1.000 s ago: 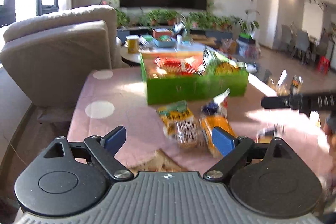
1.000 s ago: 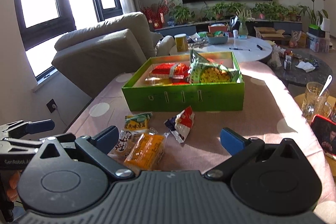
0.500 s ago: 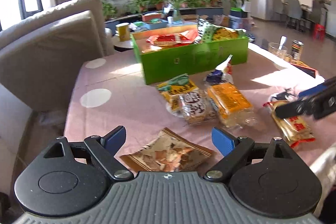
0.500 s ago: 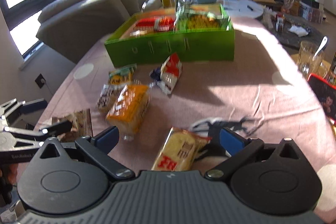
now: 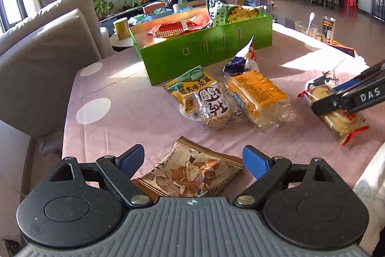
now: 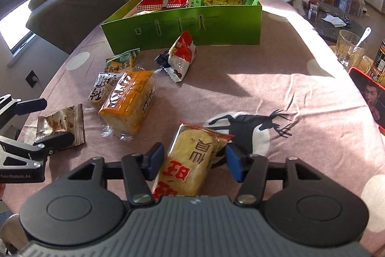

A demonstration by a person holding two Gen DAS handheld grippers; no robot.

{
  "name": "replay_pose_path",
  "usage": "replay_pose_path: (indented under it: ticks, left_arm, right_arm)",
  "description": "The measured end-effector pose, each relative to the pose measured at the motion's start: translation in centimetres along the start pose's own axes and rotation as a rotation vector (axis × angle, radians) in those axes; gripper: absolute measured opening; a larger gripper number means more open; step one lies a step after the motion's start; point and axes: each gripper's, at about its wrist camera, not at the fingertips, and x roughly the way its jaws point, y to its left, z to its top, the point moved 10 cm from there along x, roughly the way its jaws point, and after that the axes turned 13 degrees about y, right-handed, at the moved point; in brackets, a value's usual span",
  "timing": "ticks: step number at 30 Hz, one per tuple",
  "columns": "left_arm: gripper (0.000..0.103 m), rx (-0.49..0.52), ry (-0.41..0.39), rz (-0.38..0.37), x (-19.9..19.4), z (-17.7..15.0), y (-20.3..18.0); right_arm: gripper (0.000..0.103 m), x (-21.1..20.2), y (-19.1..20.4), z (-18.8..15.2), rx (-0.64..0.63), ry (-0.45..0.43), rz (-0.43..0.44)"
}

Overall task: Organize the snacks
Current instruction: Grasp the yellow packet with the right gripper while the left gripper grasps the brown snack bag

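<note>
Both grippers hang low over the pink tablecloth [image 6: 276, 78]. Right gripper [image 6: 193, 161]: jaws have just been closing around the yellow cracker packet [image 6: 190, 160], left pad touching, right pad just clear. Left gripper [image 5: 192, 160] gapes wide, empty, the brown snack packet [image 5: 190, 175] lying between its fingers.

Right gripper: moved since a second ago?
Yes. Right gripper dropped toward the table, away from the green box; jaws have been closing around the yellow cracker pack.

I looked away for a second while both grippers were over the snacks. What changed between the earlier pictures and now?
Both grippers came down toward the table. The right gripper has just been closing its jaws around the red-and-yellow cracker packet; a gap still shows at one pad. The left gripper lowered, wide open, over the brown snack packet. The green box and the other packets stayed put.
</note>
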Motion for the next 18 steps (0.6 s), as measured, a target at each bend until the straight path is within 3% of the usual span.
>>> replay_pose_path:
  ticks: [4, 11, 18]
  left_arm:
    - [0.087, -0.029, 0.014, -0.015, 0.52, -0.12, 0.29]
    - [0.083, -0.068, 0.036, -0.040, 1.10, -0.60, 0.19]
    - [0.070, -0.104, 0.036, -0.046, 0.61, -0.89, 0.19]
  right_arm:
    - [0.041, -0.04, -0.05, 0.36, 0.025, 0.001, 0.039]
    - [0.039, -0.07, 0.02, 0.43, 0.033, 0.000, 0.054]
    - [0.039, -0.14, -0.30, 0.65, 0.044, -0.009, 0.059]
